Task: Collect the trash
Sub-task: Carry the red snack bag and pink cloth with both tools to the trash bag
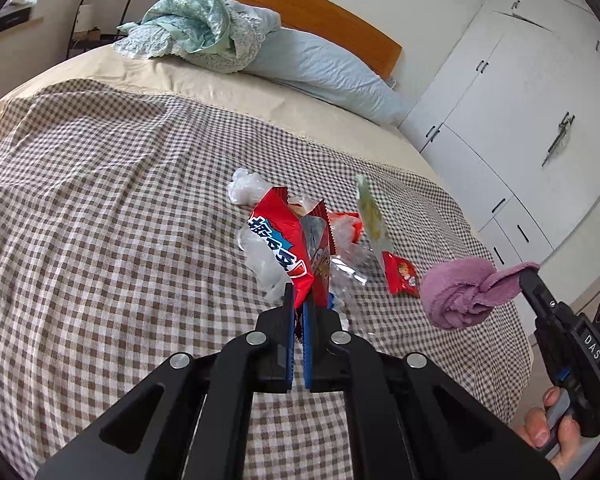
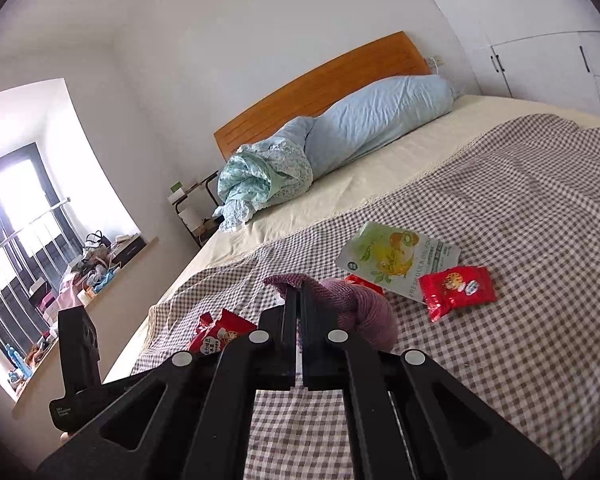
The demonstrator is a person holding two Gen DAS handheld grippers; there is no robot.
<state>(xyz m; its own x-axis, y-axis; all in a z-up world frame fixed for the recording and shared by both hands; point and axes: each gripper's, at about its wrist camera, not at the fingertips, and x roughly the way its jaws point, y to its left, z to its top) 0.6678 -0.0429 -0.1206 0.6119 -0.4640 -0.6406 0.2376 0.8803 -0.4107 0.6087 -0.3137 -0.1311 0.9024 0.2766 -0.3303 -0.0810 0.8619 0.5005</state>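
Note:
My left gripper is shut on a bunch of trash held above the bed: a red snack wrapper, a second red wrapper and crumpled clear plastic. To its right, my right gripper is shut on a purple cloth that hangs clear of the checked bedspread. In the right wrist view the cloth drapes over the shut right gripper. A green-and-white drink pouch and a small red packet lie on the bedspread beyond it. The held red wrapper shows at lower left.
A long blue pillow and a bunched green floral blanket lie against the wooden headboard. White wardrobes stand right of the bed. A black side table and a cluttered window sill are on the left.

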